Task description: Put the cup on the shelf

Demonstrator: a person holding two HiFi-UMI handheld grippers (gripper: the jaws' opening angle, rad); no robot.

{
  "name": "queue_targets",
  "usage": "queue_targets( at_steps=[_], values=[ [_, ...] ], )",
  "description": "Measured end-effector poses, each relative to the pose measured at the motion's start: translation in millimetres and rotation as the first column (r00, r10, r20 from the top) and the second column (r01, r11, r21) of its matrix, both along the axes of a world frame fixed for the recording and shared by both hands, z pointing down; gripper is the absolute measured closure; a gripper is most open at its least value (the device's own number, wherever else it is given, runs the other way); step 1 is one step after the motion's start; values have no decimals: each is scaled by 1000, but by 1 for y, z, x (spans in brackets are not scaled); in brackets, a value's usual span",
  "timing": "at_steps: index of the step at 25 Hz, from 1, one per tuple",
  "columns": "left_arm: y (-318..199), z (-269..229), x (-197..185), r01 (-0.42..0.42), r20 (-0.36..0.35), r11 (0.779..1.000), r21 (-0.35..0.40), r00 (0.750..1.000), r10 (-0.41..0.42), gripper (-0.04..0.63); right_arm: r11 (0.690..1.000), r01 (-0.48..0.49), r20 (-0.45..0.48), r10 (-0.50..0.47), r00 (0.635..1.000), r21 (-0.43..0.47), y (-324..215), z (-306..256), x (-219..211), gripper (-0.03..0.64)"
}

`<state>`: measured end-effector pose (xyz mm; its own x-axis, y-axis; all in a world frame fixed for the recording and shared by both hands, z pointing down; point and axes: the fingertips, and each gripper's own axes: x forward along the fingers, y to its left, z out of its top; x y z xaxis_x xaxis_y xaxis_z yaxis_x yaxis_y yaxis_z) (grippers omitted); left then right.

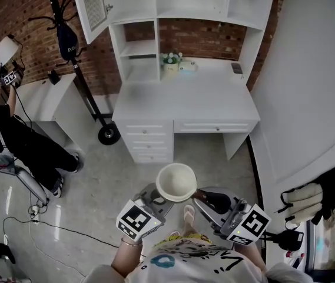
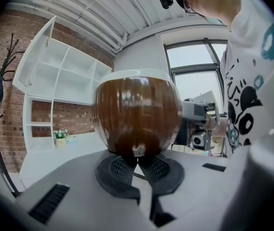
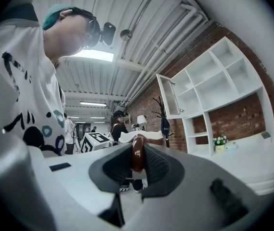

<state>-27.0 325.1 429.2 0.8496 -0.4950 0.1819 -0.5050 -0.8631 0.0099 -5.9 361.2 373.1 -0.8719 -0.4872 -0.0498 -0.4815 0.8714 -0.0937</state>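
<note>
I hold the cup in the air, well short of the surface's front edge. Left fingers pinch its base; right fingers clamp its handle. I judge it glazed ceramic: rigid, slippery, breakable. The handle is the safest hold.

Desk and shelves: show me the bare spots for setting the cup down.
The desk top is bare across its front and middle. The cubby shelf above and left of the flower pot is bare. Only the back edge is taken: the pot, and a small dark thing at the right.
</note>
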Motion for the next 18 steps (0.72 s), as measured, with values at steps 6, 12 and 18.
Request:
queue_targets(
  at_steps=[6,12,18],
  values=[
    [-35,-4,10,7,-9,1000,2,1000,-7,578,1000,9,15,-9,1000,-8,-35,-3,10,552],
    [-74,-12,19,26,-12,999,21,1000,-26,578,999,33,7,-33,999,17,-74,-10,20,552],
    [-111,-19,25,44,-13,999,30,999,-43,578,999,49,20,-50,999,19,-111,-17,27,552]
  ],
)
